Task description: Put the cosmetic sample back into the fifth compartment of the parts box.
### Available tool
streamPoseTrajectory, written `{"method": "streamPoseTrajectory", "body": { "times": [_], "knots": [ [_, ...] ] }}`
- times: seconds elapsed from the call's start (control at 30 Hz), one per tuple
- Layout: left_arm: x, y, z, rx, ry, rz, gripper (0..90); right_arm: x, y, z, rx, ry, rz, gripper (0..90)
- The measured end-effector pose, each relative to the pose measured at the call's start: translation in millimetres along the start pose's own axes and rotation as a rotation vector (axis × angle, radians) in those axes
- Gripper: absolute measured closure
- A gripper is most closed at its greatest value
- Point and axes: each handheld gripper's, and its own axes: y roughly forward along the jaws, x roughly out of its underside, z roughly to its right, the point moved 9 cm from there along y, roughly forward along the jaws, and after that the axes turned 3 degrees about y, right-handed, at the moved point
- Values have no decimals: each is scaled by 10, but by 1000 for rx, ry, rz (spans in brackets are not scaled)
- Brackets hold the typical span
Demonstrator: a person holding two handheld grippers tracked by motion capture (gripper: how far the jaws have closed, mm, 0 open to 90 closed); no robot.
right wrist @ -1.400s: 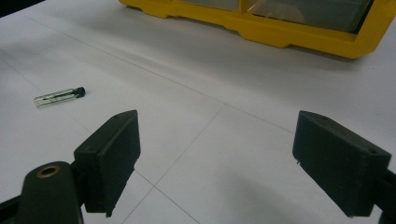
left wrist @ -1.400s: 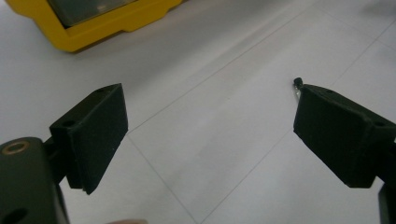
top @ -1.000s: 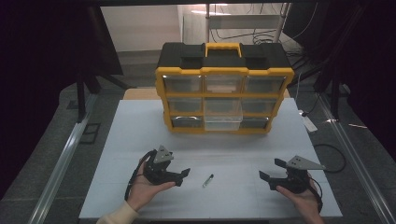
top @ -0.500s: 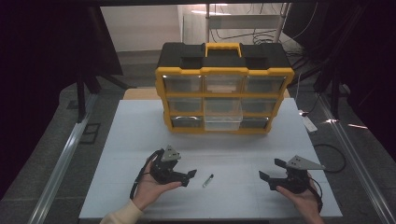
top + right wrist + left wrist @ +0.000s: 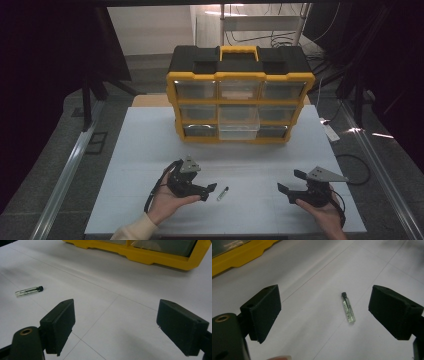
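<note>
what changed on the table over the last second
The left gripper moved right, closing in on the small glass vial, its fingers open around it but not touching. Nothing was grasped or released. The vial, the right gripper and the yellow drawer organizer stayed put.

Small clear glass vial (image 5: pixel 348 307) with a black cap lies flat on the white table (image 5: pixel 140 150), capped end pointing toward the yellow-and-black drawer organizer (image 5: pixel 240 95), faint print on its side. It sits near the table's front, just beside the left gripper (image 5: pixel 207 191) and between its wide-open jaws in the left gripper view, touching neither.
</note>
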Motion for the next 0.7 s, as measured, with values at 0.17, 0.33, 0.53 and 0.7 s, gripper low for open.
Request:
{"method": "streamPoseTrajectory", "body": {
  "times": [0.17,0.33,0.53,0.7],
  "knots": [
    [-20,34,60,12,13,-14,115,1,-1,3,-1,0,0,154],
    [-39,80,103,23,15,-29,115,1,-1,4,5,-3,-1,155],
    [-63,136,143,36,17,-46,115,0,0,4,5,-4,-2,155],
    [-80,183,185,43,24,-66,115,-2,0,-1,5,-4,1,156]
  ]
}}
